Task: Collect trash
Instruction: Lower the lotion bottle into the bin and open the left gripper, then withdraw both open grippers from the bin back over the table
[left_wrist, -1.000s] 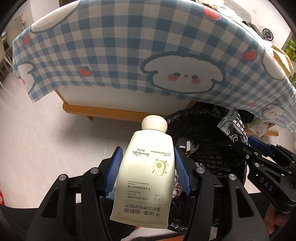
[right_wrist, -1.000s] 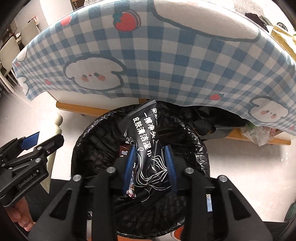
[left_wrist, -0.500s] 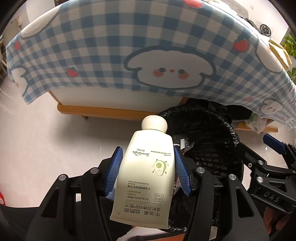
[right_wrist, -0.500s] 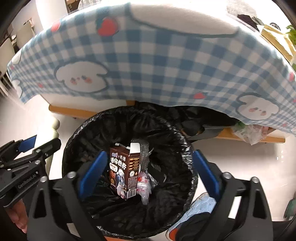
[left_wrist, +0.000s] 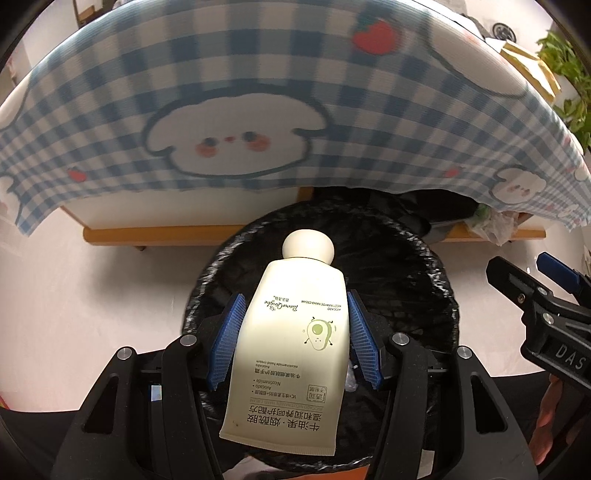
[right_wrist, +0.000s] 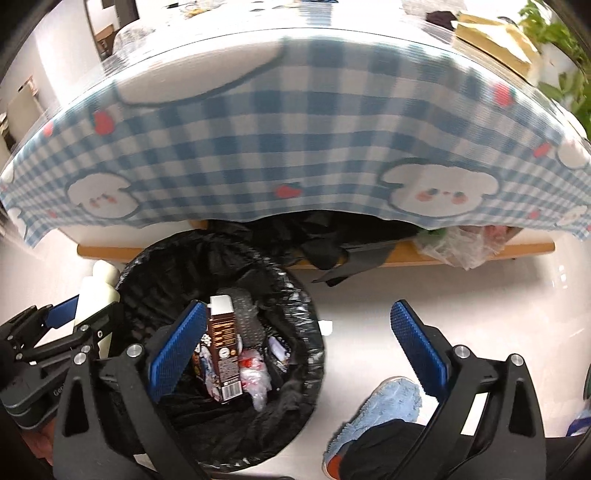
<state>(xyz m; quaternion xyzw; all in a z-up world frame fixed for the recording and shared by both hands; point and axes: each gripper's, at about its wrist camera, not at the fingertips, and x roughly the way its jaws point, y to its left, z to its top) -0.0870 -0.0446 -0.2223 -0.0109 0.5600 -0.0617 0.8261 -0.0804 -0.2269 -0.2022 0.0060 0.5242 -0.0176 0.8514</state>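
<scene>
Left gripper (left_wrist: 295, 336), jaws clamped on the hand-cream tube (left_wrist: 291, 343) above the lined bin (left_wrist: 436, 266); right gripper (right_wrist: 295, 343) wide open and empty beside the bin; release only once the tube hangs centred over the opening.

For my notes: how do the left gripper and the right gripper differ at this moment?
The left gripper is shut on a cream tube; the right gripper is open and holds nothing. The left is over the bin; the right is partly beside it. Both have blue pads.
</scene>
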